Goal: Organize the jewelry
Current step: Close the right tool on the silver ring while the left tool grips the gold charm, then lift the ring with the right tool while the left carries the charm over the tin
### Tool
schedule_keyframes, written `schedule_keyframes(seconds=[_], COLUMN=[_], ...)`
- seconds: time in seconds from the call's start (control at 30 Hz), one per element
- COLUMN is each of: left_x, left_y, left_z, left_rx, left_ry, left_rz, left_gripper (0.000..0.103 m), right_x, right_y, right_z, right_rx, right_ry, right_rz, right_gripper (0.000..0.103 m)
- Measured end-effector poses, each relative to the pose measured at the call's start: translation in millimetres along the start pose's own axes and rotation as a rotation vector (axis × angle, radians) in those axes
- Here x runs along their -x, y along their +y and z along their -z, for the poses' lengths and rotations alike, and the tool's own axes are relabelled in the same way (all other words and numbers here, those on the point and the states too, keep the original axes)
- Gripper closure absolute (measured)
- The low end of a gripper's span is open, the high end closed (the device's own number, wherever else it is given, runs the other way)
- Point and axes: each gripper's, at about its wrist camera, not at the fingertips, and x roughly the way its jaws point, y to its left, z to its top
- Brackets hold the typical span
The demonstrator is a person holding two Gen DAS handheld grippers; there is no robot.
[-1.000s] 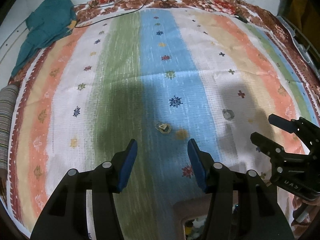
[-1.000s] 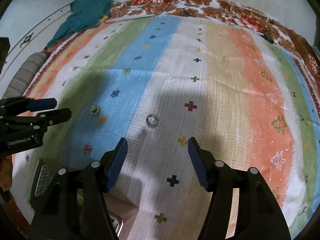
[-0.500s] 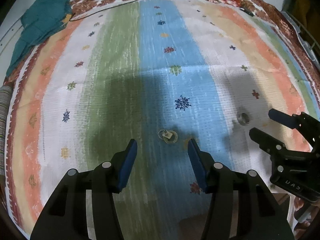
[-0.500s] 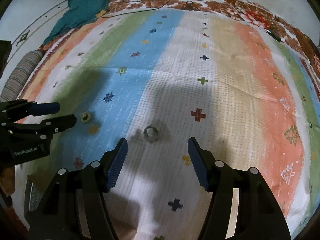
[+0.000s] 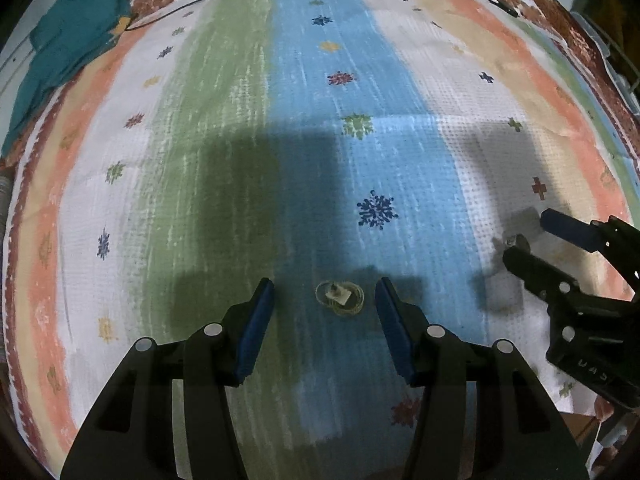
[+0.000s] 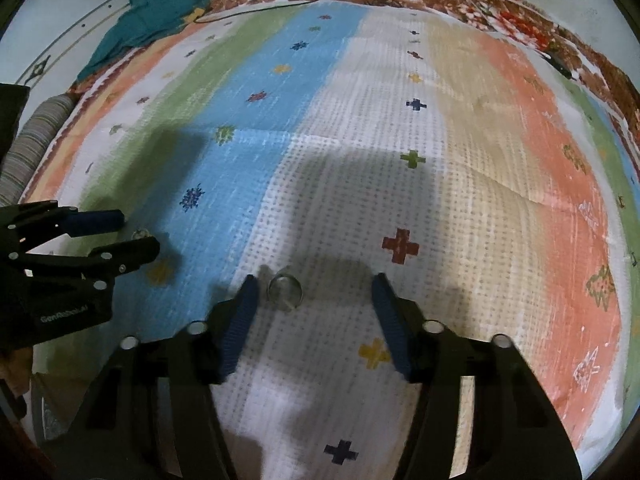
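A gold ring with a pale stone (image 5: 339, 298) lies on the blue stripe of the striped cloth (image 5: 224, 128). My left gripper (image 5: 324, 300) is open and low, with the ring between its fingertips. A plain silver ring (image 6: 285, 292) lies on the white stripe. My right gripper (image 6: 314, 294) is open and low around it, the ring close to its left finger (image 6: 244, 304). The right gripper (image 5: 532, 236) also shows in the left wrist view, with the silver ring (image 5: 516, 240) partly hidden between its fingers. The left gripper (image 6: 128, 232) shows in the right wrist view, astride the gold ring (image 6: 140, 233).
A teal cloth (image 5: 68, 36) lies at the far left corner and a black cable (image 6: 280, 0) runs along the far edge. A striped bolster (image 6: 28, 152) sits at the left. The striped cloth (image 6: 460, 160) spreads wide to the right.
Both grippers have moved forward and down toward the cloth. Each ring now lies between its gripper's open fingers. The box at the near edge has left both views.
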Motion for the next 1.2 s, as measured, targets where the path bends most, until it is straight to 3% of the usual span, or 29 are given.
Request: schedule_keyframes(seconds=[0.07, 0.17, 0.27, 0.63, 1.2], left_x=[-1.5, -2.6, -2.5, 13.5, 51.1], left_y=[2.5, 1.0, -1.1, 5.2, -12.2], left_z=[-1.0, -0.5, -1.7, 1.0, 14.3], left_rx=[0.023, 0.010, 0.000, 0.009, -0.028], left_ry=[0.005, 0.009, 0.010, -0.017, -0.085], left_rz=[-0.014, -0.001, 0.000, 0.040, 0.066], left_gripper=[0.067, 0.075, 0.084, 0.088, 0.092], right_x=[-1.4, -1.9, -1.6, 4.9, 51.9], right_y=[-0.5, -0.5, 0.5, -4.4, -7.1], right_z=[-0.5, 0.2, 0.2, 2.6, 21.8], right_rx=[-0.008, -0.014, -0.022, -0.057, -0.092], right_ry=[0.009, 0.022, 0.030, 0.020, -0.064], right_rz=[0.009, -0.001, -0.009, -0.044, 0.002], right_gripper=[0.058, 0.066, 0.084, 0.084, 0.084])
